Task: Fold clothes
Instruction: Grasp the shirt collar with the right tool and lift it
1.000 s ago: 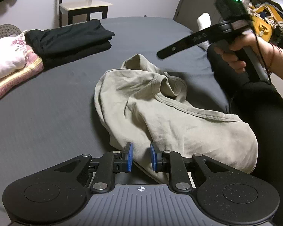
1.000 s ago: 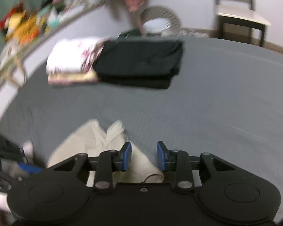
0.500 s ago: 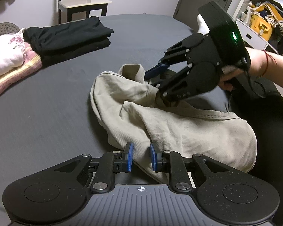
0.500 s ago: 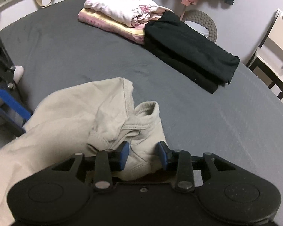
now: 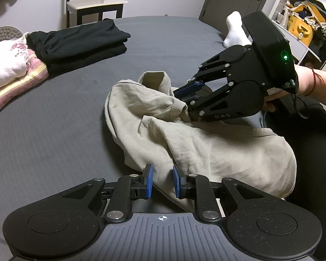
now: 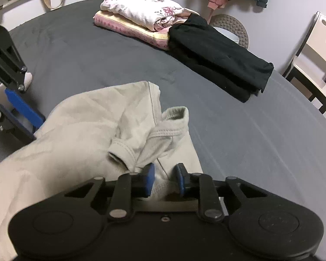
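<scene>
A crumpled beige shirt (image 5: 217,152) (image 6: 76,126) lies on the dark grey bed (image 5: 43,141). My left gripper (image 5: 162,181) is at the shirt's near edge, where cloth fills the narrow gap between its blue pads. In the right wrist view one of its fingers (image 6: 21,106) shows at the far left beside the cloth. My right gripper (image 5: 180,99) (image 6: 164,179), held by a person's hand, has its pads drawn in on the ribbed neckline. The fabric bunches up toward its tips.
A folded black stack (image 5: 76,41) (image 6: 219,61) and a pink-and-white folded stack (image 5: 6,69) (image 6: 141,15) lie at the far side of the bed. A chair (image 5: 95,2) stands behind. The person's dark-trousered leg (image 5: 315,152) and white sock (image 5: 234,30) lie to the right.
The right gripper came down from above the bed onto the shirt's neckline, and its pads narrowed on the cloth. The left gripper has kept its place and its gap.
</scene>
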A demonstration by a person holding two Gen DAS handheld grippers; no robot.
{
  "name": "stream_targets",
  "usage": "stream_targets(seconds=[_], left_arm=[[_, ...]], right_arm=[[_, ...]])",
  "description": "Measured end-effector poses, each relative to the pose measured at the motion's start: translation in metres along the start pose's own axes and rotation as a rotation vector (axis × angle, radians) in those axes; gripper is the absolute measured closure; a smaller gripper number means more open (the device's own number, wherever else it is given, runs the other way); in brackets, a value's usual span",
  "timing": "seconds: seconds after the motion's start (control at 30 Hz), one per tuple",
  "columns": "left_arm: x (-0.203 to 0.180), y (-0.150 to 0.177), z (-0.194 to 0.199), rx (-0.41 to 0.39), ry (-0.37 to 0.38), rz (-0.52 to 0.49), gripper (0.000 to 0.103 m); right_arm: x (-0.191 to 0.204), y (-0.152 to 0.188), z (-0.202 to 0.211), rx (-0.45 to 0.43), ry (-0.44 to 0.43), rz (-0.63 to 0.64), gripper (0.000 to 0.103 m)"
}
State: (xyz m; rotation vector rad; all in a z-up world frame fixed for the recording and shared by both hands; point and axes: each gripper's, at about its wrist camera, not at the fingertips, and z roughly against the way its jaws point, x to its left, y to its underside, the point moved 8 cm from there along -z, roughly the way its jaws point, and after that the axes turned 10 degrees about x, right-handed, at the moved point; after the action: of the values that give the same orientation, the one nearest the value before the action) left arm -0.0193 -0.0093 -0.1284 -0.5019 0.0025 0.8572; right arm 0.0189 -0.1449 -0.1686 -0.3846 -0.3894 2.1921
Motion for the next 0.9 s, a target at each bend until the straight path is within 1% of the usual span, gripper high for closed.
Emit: stream_targets(seconds=[0.1, 0.23, 0.37, 0.43, 0.5, 0.7, 0.8, 0.9], left_arm=[[-0.002, 0.0, 0.0, 0.003, -0.003, -0.002, 0.083], [-0.003, 0.001, 0.0, 0.003, -0.005, -0.003, 0.083], [-0.003, 0.003, 0.0, 0.004, -0.002, 0.003, 0.083], [-0.003, 0.004, 0.0, 0.005, 0.0, 0.005, 0.083], [-0.002, 0.005, 0.0, 0.004, 0.003, 0.009, 0.083], [-0.003, 0.004, 0.004, -0.012, -0.005, 0.003, 0.083], [-0.005, 0.001, 0.01, -0.047, -0.004, -0.019, 0.083], [-0.01, -0.002, 0.018, -0.087, 0.001, -0.042, 0.083]], right_arm=[[0.0, -0.006, -0.003, 0.01, -0.008, -0.007, 0.088], [0.003, -0.009, -0.003, 0.021, 0.007, 0.014, 0.09], [0.003, -0.008, 0.004, -0.008, 0.036, -0.008, 0.092], [-0.001, -0.007, 0.011, -0.039, 0.05, -0.035, 0.093], [-0.007, -0.006, 0.022, -0.076, 0.046, -0.083, 0.093], [-0.025, -0.002, 0.076, -0.239, 0.071, -0.209, 0.093], [-0.032, 0.001, 0.108, -0.331, 0.135, -0.245, 0.094], [-0.041, 0.006, 0.135, -0.403, 0.249, -0.237, 0.094]])
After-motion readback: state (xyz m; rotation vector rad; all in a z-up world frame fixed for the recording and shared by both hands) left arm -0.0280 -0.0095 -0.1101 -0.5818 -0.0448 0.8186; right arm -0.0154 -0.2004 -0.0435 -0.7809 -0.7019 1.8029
